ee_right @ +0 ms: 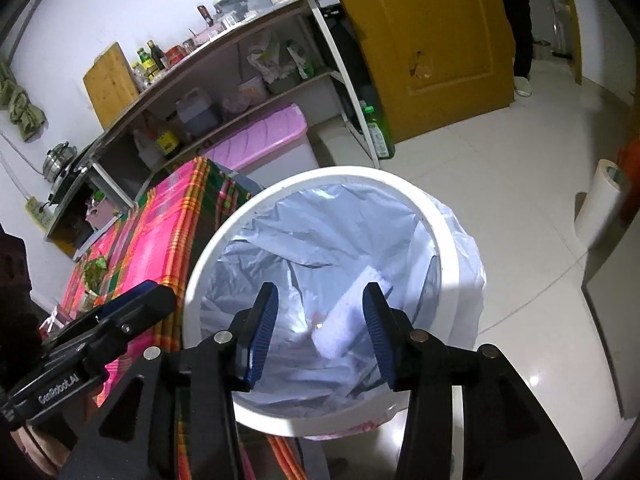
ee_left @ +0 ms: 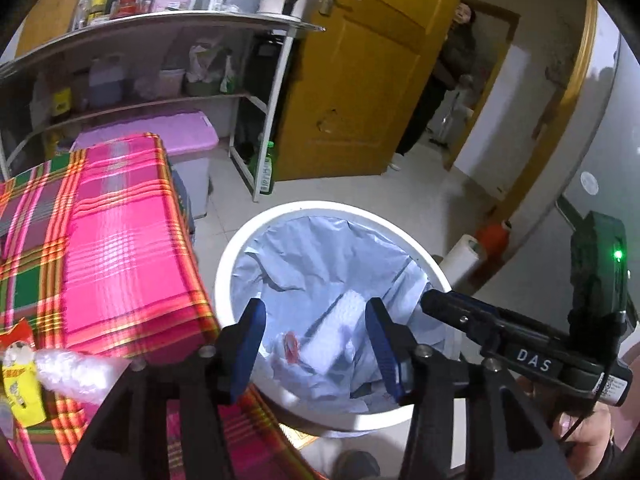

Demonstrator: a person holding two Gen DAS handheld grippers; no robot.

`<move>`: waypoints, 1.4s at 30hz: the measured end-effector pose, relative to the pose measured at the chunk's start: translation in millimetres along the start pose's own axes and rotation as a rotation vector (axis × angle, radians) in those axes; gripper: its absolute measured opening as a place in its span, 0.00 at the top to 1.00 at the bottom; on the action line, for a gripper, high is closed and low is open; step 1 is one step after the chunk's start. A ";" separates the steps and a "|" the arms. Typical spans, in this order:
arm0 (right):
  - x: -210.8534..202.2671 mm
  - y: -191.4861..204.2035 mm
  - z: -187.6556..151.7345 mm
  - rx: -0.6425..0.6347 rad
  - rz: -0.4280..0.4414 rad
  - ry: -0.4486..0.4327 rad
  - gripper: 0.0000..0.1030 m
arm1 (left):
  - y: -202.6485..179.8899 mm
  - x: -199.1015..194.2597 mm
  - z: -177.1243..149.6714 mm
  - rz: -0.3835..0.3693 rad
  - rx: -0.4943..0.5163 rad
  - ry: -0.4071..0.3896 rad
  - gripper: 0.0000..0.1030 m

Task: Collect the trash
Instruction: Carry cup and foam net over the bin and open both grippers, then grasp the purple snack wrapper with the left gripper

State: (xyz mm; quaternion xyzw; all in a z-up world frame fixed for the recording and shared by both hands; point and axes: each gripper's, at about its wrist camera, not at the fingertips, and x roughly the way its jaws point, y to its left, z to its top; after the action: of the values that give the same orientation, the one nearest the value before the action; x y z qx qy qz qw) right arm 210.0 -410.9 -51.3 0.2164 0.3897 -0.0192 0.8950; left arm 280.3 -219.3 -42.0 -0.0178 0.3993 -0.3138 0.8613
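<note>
Hovering above white bin (ee_left: pixel 320 210), left gripper (ee_left: pixel 314 346) is seen spread, empty; white wad (ee_left: pixel 340 334) lies dropped inside; snack packet (ee_left: pixel 18 376) left on table beside bin.
Right wrist view: right gripper (ee_right: pixel 320 332) spread, empty, over bin (ee_right: pixel 400 184); wad (ee_right: pixel 352 320) inside.

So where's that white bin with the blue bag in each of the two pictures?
Left wrist view: white bin sits lower centre, right of the checked cloth.
Right wrist view: white bin fills the centre, cloth at its left.
Shared landmark: the yellow door beyond.
</note>
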 end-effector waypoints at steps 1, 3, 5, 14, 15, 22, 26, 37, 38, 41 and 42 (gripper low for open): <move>-3.2 1.7 -0.4 -0.003 0.004 -0.006 0.56 | 1.3 -5.2 0.0 0.003 -0.004 -0.008 0.50; -10.9 8.0 -1.2 -0.010 0.014 -0.017 0.56 | 3.4 -18.0 -1.0 -0.001 -0.012 -0.027 0.50; -20.5 14.6 -2.9 -0.018 0.035 -0.030 0.56 | 4.0 -32.3 -4.0 0.003 -0.019 -0.043 0.50; -66.0 66.6 -37.2 -0.133 0.119 -0.073 0.56 | 9.7 -106.4 -35.9 0.064 -0.022 -0.145 0.58; -69.2 73.5 -42.4 -0.150 0.125 -0.071 0.56 | 11.2 -115.3 -41.8 0.086 -0.022 -0.152 0.59; -83.3 117.1 -73.4 -0.264 0.192 -0.055 0.56 | 29.2 -162.3 -83.9 0.156 -0.041 -0.176 0.61; -84.9 137.6 -88.2 -0.318 0.225 -0.048 0.52 | 40.8 -179.1 -100.8 0.216 -0.052 -0.173 0.61; -73.0 174.5 -106.8 -0.423 0.247 0.000 0.45 | 88.1 -215.2 -131.1 0.339 -0.123 -0.198 0.53; -70.2 178.1 -106.8 -0.433 0.248 0.003 0.45 | 94.2 -216.8 -130.4 0.348 -0.134 -0.202 0.51; -62.9 187.3 -106.1 -0.460 0.255 0.010 0.45 | 111.7 -218.2 -130.1 0.383 -0.158 -0.200 0.47; -60.6 189.7 -104.5 -0.469 0.257 0.012 0.43 | 119.1 -216.7 -130.2 0.391 -0.165 -0.190 0.47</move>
State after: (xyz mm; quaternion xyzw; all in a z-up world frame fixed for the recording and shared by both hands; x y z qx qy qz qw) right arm 134.3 -205.2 -0.9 0.0508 0.3583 0.1868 0.9133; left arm 147.1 25.1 -17.5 -0.0397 0.3364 -0.1042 0.9351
